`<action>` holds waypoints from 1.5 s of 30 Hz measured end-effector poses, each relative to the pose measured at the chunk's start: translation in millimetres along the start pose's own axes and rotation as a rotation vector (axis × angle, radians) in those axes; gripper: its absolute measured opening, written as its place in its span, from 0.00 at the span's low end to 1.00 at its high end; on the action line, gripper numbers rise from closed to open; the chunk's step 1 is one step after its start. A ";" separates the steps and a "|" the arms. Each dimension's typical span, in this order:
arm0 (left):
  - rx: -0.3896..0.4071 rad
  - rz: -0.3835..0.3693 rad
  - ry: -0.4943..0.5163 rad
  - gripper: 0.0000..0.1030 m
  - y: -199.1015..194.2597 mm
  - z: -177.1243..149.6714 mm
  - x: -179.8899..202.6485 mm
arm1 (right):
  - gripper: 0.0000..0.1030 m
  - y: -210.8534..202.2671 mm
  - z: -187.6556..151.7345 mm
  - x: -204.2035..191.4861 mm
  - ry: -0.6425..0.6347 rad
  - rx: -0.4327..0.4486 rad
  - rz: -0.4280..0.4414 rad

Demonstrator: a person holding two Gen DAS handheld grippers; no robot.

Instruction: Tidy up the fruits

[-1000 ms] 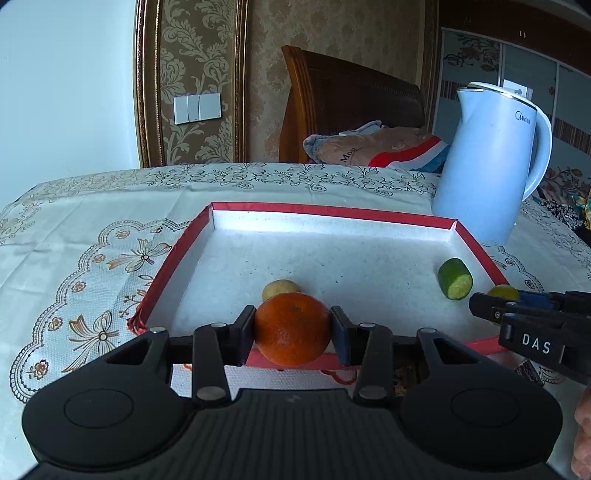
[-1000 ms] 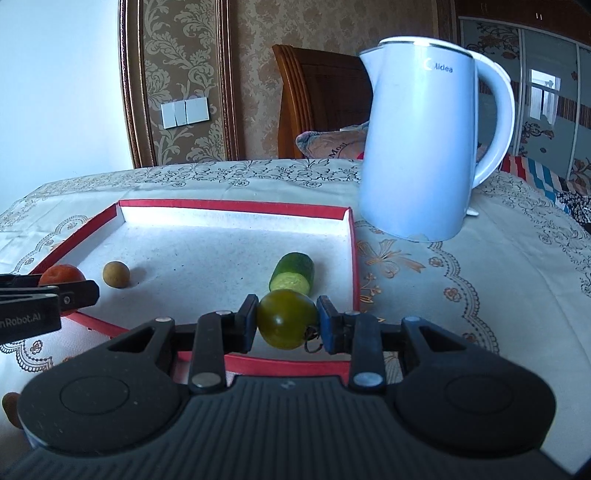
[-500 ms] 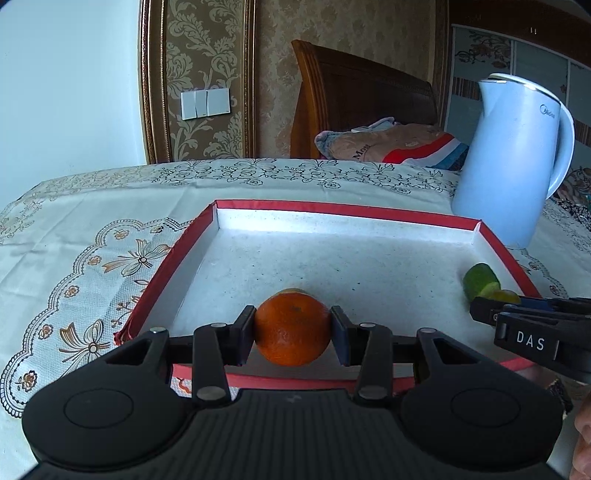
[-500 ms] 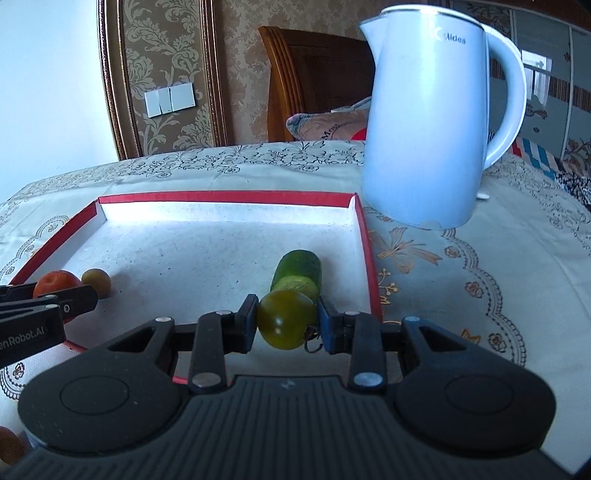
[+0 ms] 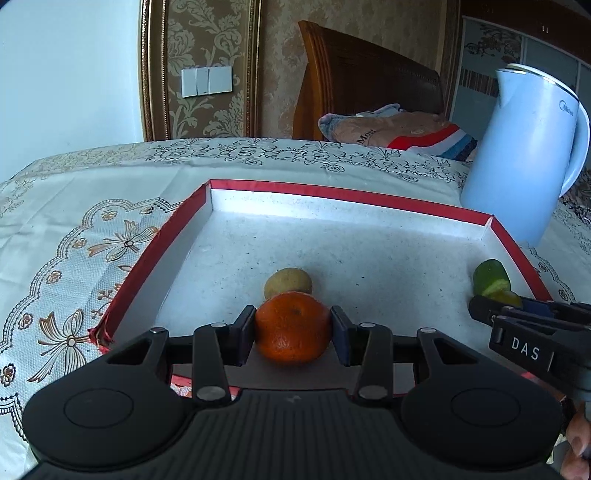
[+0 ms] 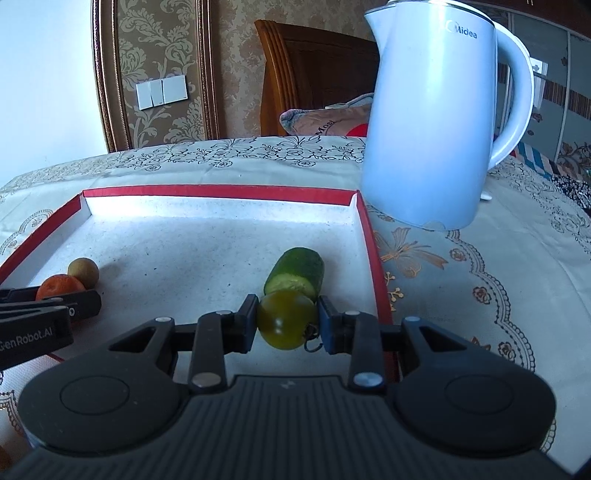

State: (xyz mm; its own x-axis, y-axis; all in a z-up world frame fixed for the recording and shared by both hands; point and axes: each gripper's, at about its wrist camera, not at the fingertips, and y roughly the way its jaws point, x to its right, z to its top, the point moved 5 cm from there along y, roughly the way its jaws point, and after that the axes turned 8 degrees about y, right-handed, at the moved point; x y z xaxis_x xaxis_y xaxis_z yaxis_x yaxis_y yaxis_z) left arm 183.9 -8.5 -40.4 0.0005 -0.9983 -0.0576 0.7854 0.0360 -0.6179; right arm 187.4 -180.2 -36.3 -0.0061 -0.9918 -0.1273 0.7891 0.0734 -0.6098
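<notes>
Now orange [image 5: 292,326] sits clamped between left tongs [image 5: 292,332].

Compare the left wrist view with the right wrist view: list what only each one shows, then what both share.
Left wrist only: the torn near-left corner of the red tray, and the pillow's striped end.

Right wrist only: the green tomato's stem and the kettle's Midea logo.

Both: orange, small brown fruit, cucumber piece, green tomato, kettle, both tools.
</notes>
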 end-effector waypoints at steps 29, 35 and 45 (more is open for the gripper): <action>0.151 0.080 0.022 0.56 -25.1 -0.1 3.0 | 0.75 -15.6 -4.5 -4.8 -0.025 0.062 -0.009; 0.185 0.084 0.064 0.61 -30.7 -0.8 11.7 | 0.82 -18.8 -4.2 -1.9 -0.011 0.075 -0.009; 0.207 0.091 0.009 0.61 -43.2 -5.4 -2.2 | 0.85 -31.4 -7.9 0.1 -0.003 0.089 0.025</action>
State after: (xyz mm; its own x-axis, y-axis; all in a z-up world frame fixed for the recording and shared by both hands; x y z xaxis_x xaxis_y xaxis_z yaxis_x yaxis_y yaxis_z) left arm 146.6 -7.6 -17.8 0.0725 -0.9909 -0.1138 0.8927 0.1154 -0.4357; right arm 157.8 -181.8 -23.4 0.0162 -0.9902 -0.1390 0.8403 0.0889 -0.5348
